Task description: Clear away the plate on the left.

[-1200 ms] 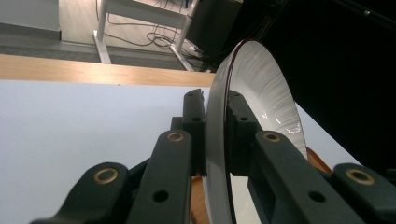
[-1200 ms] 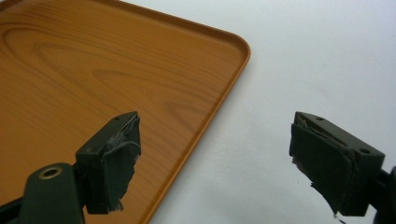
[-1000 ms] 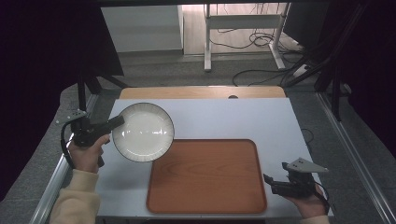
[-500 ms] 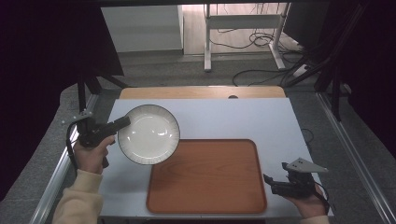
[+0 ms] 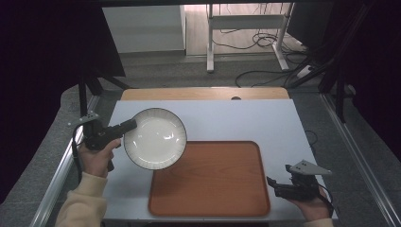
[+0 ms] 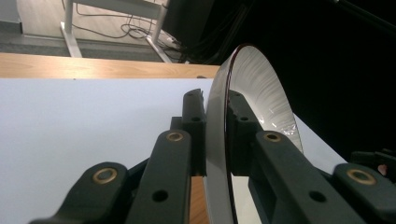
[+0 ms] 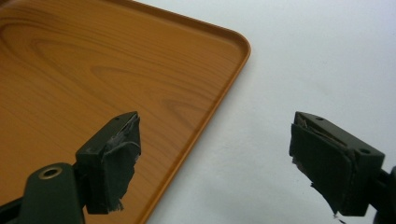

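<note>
From above, my left gripper [image 5: 126, 126] is pinching the rim of the white plate [image 5: 155, 138], which is overlapping the wooden tray's [image 5: 213, 179] far-left corner; my right gripper [image 5: 270, 182] is sitting just off the tray's near-right edge.

Along my left gripper, both jaws are clamping the plate's edge [image 6: 219, 140].

Along my right gripper [image 7: 215, 158], the jaws are standing spread, straddling the tray's rim [image 7: 205, 116].
</note>
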A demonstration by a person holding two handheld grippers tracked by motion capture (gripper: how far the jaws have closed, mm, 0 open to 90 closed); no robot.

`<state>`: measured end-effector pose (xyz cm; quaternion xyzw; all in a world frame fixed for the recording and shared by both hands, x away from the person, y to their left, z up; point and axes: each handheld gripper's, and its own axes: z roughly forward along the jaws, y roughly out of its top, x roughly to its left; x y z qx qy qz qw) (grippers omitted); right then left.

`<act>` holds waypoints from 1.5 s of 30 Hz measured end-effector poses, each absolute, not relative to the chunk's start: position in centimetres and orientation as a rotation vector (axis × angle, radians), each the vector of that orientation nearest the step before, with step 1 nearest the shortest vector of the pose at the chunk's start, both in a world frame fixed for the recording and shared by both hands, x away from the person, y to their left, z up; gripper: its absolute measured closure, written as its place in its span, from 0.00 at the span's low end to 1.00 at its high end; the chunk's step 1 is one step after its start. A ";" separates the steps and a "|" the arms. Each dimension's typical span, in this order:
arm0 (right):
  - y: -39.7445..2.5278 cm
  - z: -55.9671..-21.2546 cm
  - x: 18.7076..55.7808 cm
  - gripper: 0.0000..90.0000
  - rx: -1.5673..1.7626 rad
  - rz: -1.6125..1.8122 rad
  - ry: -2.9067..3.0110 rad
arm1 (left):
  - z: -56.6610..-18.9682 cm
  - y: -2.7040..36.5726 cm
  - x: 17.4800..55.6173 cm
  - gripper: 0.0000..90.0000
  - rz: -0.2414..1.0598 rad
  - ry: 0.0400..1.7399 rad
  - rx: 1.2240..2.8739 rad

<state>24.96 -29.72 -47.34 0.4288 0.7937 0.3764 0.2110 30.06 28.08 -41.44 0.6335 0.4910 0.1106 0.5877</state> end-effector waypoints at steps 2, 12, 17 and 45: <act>-29.7 -47.3 25.0 0.19 1.192 1.044 2.207 | -41.4 27.7 30.0 0.90 0.254 1.139 1.485; -29.8 -47.4 25.0 0.19 1.190 1.041 2.207 | -41.6 25.7 30.2 0.90 0.221 1.115 1.535; -29.8 -47.4 25.0 0.19 1.190 1.041 2.207 | -41.7 24.7 30.2 0.90 0.204 1.101 1.553; -29.7 -47.4 25.0 0.19 1.194 1.044 2.209 | -44.4 18.6 31.2 0.90 0.052 1.056 1.651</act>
